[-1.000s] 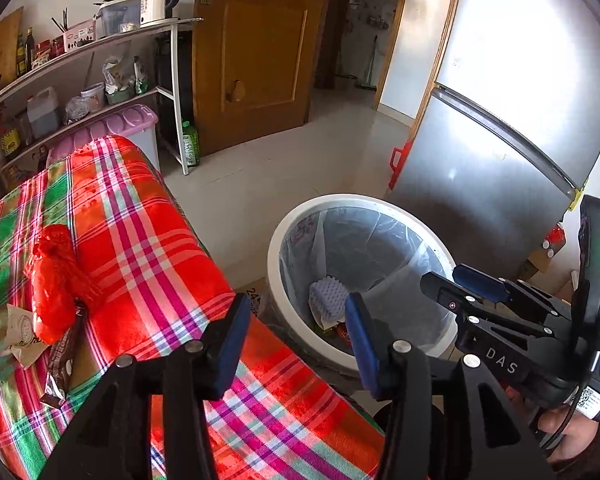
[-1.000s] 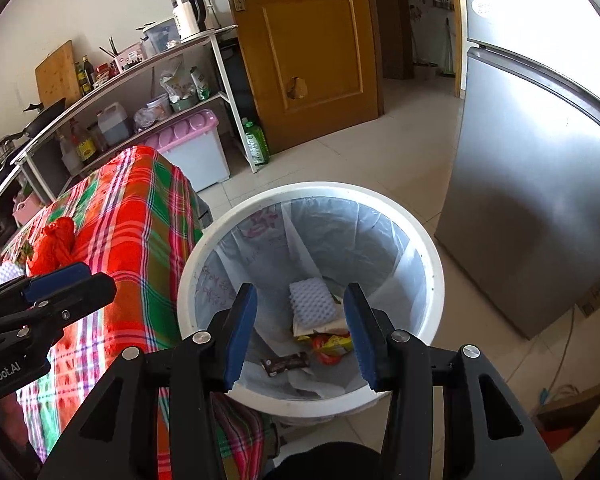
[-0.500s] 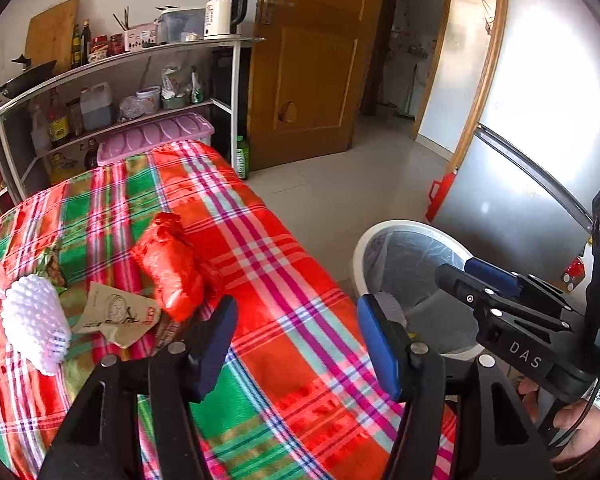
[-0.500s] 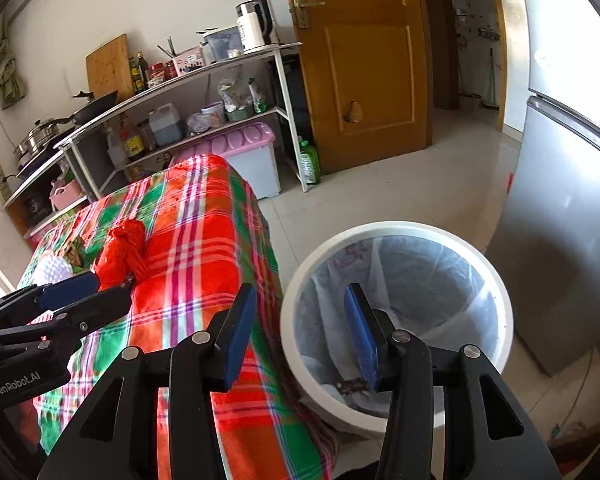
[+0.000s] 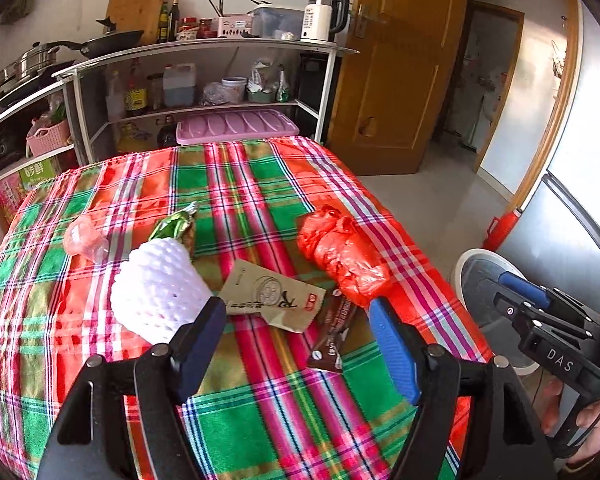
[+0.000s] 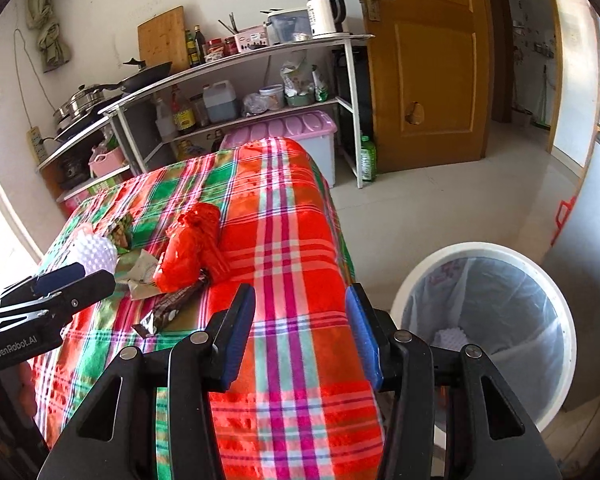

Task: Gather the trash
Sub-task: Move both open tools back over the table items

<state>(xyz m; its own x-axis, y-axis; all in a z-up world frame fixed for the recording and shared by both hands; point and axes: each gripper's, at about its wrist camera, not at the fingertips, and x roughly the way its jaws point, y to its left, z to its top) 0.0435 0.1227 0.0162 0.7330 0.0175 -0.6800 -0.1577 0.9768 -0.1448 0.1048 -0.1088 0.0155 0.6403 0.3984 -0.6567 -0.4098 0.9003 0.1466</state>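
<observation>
Trash lies on the plaid-covered table (image 5: 260, 400): a red plastic bag (image 5: 340, 252), a brown paper packet (image 5: 272, 296), a dark chocolate wrapper (image 5: 332, 336), a white foam net (image 5: 156, 288), a green foil wrapper (image 5: 172, 224) and a pink plastic bottle (image 5: 82, 238). My left gripper (image 5: 296, 344) is open and empty, just short of the packet and wrapper. My right gripper (image 6: 296, 332) is open and empty over the table's right part, with the red bag (image 6: 192, 248) to its left. The white bin (image 6: 488, 328) stands on the floor at the right, with foam net inside.
A metal shelf rack (image 5: 204, 80) with bottles, pans and a kettle stands behind the table. A pink-lidded box (image 6: 292, 132) sits under it. A wooden door (image 6: 428, 60) and a steel fridge (image 5: 572, 216) are at the right. Tiled floor lies between table and door.
Both grippers have swung from above the bin back to the left, over the table. The left one now faces the pile of trash. Both stay open and empty.
</observation>
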